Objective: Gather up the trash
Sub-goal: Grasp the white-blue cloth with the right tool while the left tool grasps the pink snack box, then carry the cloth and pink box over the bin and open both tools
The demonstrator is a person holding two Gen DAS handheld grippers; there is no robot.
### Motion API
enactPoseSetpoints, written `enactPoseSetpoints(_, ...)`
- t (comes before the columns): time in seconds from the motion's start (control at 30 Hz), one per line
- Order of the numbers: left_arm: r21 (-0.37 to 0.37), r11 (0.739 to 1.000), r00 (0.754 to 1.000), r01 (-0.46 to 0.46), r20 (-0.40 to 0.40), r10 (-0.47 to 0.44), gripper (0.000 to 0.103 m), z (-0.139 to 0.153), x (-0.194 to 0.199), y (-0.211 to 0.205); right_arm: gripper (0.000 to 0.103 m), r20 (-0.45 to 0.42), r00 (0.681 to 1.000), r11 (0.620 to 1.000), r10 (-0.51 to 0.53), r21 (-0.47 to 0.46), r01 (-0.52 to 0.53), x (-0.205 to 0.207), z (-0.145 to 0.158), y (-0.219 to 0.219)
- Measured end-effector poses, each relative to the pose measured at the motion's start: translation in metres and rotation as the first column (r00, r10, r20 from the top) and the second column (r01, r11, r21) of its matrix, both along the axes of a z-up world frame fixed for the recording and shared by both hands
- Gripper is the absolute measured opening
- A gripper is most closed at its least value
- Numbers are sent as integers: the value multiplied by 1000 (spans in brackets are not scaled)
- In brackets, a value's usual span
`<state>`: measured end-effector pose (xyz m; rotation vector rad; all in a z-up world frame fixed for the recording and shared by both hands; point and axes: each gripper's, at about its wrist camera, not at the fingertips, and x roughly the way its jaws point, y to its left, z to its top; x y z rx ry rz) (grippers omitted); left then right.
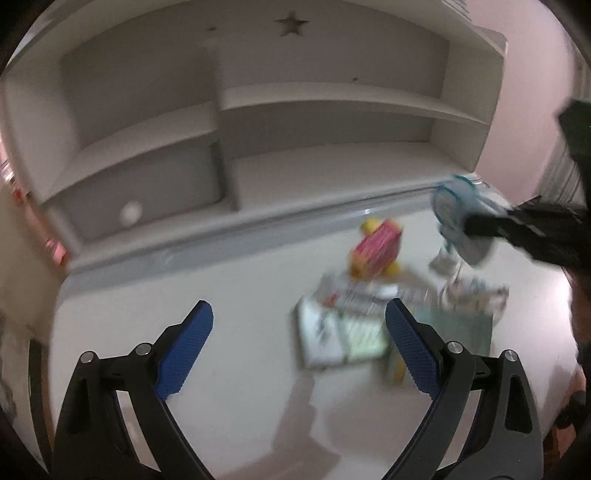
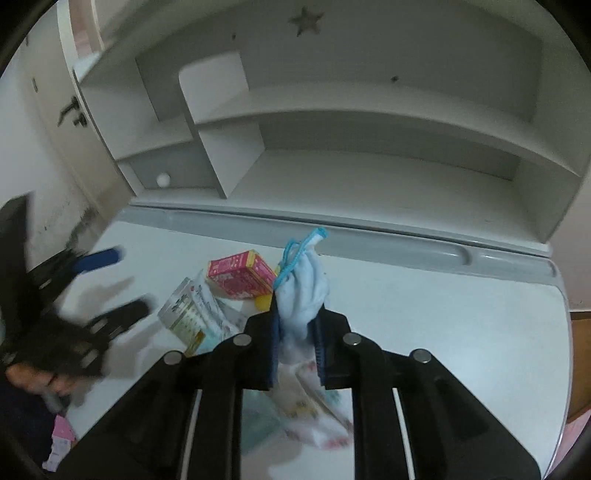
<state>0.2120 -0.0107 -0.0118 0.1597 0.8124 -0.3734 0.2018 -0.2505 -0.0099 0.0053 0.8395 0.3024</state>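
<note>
Gripping: your right gripper [image 2: 297, 338] has its jaws narrowed onto a pale blue crumpled cloth [image 2: 304, 291] with a bright blue cord loop at its top; the cloth stands up out of the blue pads.
Left gripper: your left gripper [image 1: 299, 347] is spread wide with nothing between the pads [image 1: 186, 350]; it hangs over bare desk, just left of the pile.
Cross-check: from the left wrist, the cloth [image 1: 456, 206] shows pinched at the tip of the right gripper [image 1: 517, 229], raised above the pile. From the right wrist, the left gripper [image 2: 110, 284] is blurred, fingers apart.
Trash pile: pink and yellow carton [image 2: 242, 273] lies on the desk just left of the held cloth; a green and white box [image 2: 186, 321] sits beside it, nearer you.
Under the jaws: printed wrappers [image 2: 314, 417], blurred, lie on the desk below the right gripper.
Desk: white top [image 2: 443, 314] with a grey rear ledge.
Behind: white shelf unit [image 2: 369, 129] with a star cutout [image 2: 306, 19]; small white knob [image 2: 163, 180] in the lower left compartment.
Image quality: left wrist view is motion-blurred; print on packaging unreadable.
</note>
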Motion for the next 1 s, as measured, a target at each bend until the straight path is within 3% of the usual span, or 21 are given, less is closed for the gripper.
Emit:
enactPoseSetpoints(0.2, 71, 988, 990, 138, 6, -138, 90, -6, 34, -58, 16, -1, 1000, 1000, -9, 27, 9, -36, 4, -39)
enactPoseSetpoints(0.37, 136, 976, 984, 173, -57, -167, 55, -20, 45, -79, 16, -19, 998, 998, -57, 40, 58, -60, -9, -72)
enactPoseSetpoints(0.43, 127, 977, 984, 168, -88, -158, 26, -21, 50, -80, 16, -20, 996, 995, -85, 56, 86, -75, -11, -91)
enactPoseSetpoints(0.47, 127, 981, 987, 144, -83, -134, 20, -19, 51, -80, 16, -18, 995, 993, -98, 57, 99, -82, -11, -98)
enactPoseSetpoints(0.5, 122, 984, 989, 128, -85, -118, 16, -16, 50, -80, 16, -14, 993, 991, -121, 58, 122, -93, -11, -109)
enactPoseSetpoints(0.63, 73, 992, 994, 100, -49, -97, 16, 6, 40, -84, 16, 4, 974, 972, -225, 75, 224, -139, -6, -156)
enactPoseSetpoints(0.8, 23, 986, 987, 162, -3, -162, 16, 32, -4, -130, 16, 8, 903, 897, -429, 117, 425, -216, -10, -227)
enactPoseSetpoints(0.9, 0, 968, 968, 250, 22, -250, 16, 46, -46, -164, 16, 17, 822, 820, -569, 93, 565, -270, -18, -269)
enactPoseSetpoints(1.0, -41, 922, 923, 385, 15, -385, 16, 52, -99, -218, 16, -10, 719, 716, -695, 80, 694, -321, -34, -315)
